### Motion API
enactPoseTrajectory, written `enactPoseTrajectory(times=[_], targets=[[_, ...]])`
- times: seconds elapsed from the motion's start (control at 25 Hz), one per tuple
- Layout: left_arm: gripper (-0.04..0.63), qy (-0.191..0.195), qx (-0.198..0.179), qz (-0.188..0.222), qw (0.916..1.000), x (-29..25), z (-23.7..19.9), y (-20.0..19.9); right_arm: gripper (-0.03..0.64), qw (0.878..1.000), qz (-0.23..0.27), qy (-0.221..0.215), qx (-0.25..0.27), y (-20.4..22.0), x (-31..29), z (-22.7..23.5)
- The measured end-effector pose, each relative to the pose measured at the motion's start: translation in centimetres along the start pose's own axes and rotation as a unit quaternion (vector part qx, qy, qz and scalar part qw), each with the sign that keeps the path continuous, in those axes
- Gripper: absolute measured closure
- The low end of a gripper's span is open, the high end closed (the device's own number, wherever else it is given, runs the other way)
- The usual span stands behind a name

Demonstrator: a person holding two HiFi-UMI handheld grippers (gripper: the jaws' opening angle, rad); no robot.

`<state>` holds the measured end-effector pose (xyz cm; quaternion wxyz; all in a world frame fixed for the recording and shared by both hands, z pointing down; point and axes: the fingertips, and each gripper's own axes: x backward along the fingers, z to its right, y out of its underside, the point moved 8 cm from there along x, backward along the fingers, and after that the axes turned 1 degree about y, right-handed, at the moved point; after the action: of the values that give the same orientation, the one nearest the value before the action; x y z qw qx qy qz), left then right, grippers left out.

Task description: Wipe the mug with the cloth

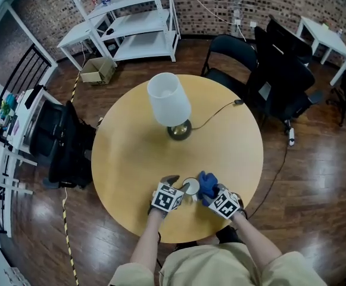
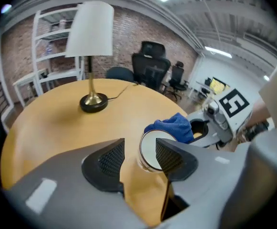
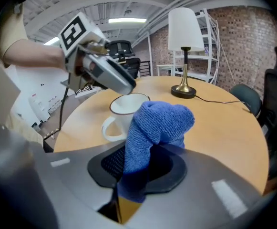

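A white mug (image 3: 124, 111) stands upright on the round wooden table (image 1: 131, 159), near its front edge, handle turned toward my right gripper. My left gripper (image 2: 139, 157) is open: its jaws stand apart at the mug's rim (image 2: 150, 151), one jaw in front of the rim, and neither pad presses on it. My right gripper (image 3: 138, 163) is shut on a blue cloth (image 3: 155, 128), which bunches up above the jaws just right of the mug. In the head view the mug (image 1: 190, 187) sits between both grippers, with the cloth (image 1: 207, 185) touching its right side.
A lamp with a white shade (image 1: 171, 103) and brass base stands mid-table; its cable (image 1: 217, 111) runs off the far right edge. Black office chairs (image 1: 280, 70) stand beyond the table, a black chair (image 1: 65, 148) at its left, white shelves (image 1: 137, 22) further back.
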<state>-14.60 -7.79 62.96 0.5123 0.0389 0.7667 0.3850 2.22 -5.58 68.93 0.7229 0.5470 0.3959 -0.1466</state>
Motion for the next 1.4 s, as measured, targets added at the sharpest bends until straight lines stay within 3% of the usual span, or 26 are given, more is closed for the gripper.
enactPoseTrajectory(times=[0.04, 0.12, 0.2, 0.24, 0.32, 0.44, 0.64, 0.72, 0.84, 0.92, 1.0, 1.08, 1.12, 1.2, 1.28, 1.4], targets=[[0.399, 0.018, -0.047, -0.032, 0.9982, -1.0, 0.0, -0.8, 0.528, 1.0, -0.006, -0.007, 0.012, -0.2, -0.1, 0.1], [0.407, 0.048, -0.132, -0.091, 0.9859, -3.1, 0.5, -1.7, 0.528, 0.999, -0.017, -0.019, 0.034, -0.6, -0.1, 0.2], [0.52, 0.048, -0.179, -0.13, 0.9741, -4.6, 0.7, -2.1, 0.528, 0.998, -0.023, -0.036, 0.053, -0.7, -0.2, 0.2], [0.554, 0.042, -0.183, -0.141, 0.9721, -4.9, 0.6, -2.1, 0.528, 0.997, -0.027, -0.047, 0.062, -0.9, -0.2, 0.1], [0.549, 0.03, -0.162, -0.152, 0.9745, -4.8, 0.4, -1.9, 0.528, 0.993, -0.038, -0.068, 0.091, -1.2, -0.2, -0.3], [0.545, 0.009, -0.122, -0.128, 0.9842, -4.4, 0.7, -2.0, 0.528, 0.988, -0.05, -0.081, 0.122, -1.5, -0.1, -0.6], [0.544, -0.04, -0.013, -0.117, 0.9922, -3.9, 0.0, -0.5, 0.528, 0.986, -0.047, -0.093, 0.131, -1.4, -0.1, -1.5], [0.545, -0.048, 0.019, -0.108, 0.9928, -3.8, 0.1, -0.2, 0.528, 0.977, -0.047, -0.115, 0.171, -1.2, 0.1, -2.5], [0.537, -0.046, 0.054, -0.106, 0.9918, -3.6, 0.5, 0.2, 0.528, 0.953, -0.065, -0.152, 0.255, -1.0, 0.6, -3.4], [0.538, -0.056, 0.068, -0.105, 0.9905, -3.4, 0.6, 0.7, 0.528, 0.949, -0.073, -0.149, 0.27, -0.9, 1.0, -3.1], [0.554, -0.072, 0.09, -0.102, 0.9881, -3.2, 0.4, 1.1, 0.528, 0.97, -0.051, -0.11, 0.212, -0.8, 2.2, -1.5], [0.563, -0.086, 0.127, -0.102, 0.9829, -2.8, -0.1, 1.5, 0.528, 0.996, 0.001, -0.038, 0.086, -0.6, 4.4, 0.6], [0.563, -0.089, 0.147, -0.104, 0.9797, -2.6, -0.2, 1.6, 0.528, 0.999, 0.027, 0.003, 0.019, -0.6, 5.7, 1.4], [0.563, -0.092, 0.183, -0.106, 0.9731, -2.4, -0.2, 1.9, 0.528, 0.993, 0.065, 0.065, -0.07, -0.6, 8.1, 1.9], [0.562, -0.096, 0.219, -0.103, 0.9654, -2.4, -0.3, 2.0, 0.528, 0.99, 0.081, 0.089, -0.079, -1.4, 9.0, 1.3], [0.561, -0.103, 0.26, -0.099, 0.9549, -2.3, -0.5, 2.2, 0.528, 0.993, 0.067, 0.097, 0.008, -3.4, 7.4, -1.1]])
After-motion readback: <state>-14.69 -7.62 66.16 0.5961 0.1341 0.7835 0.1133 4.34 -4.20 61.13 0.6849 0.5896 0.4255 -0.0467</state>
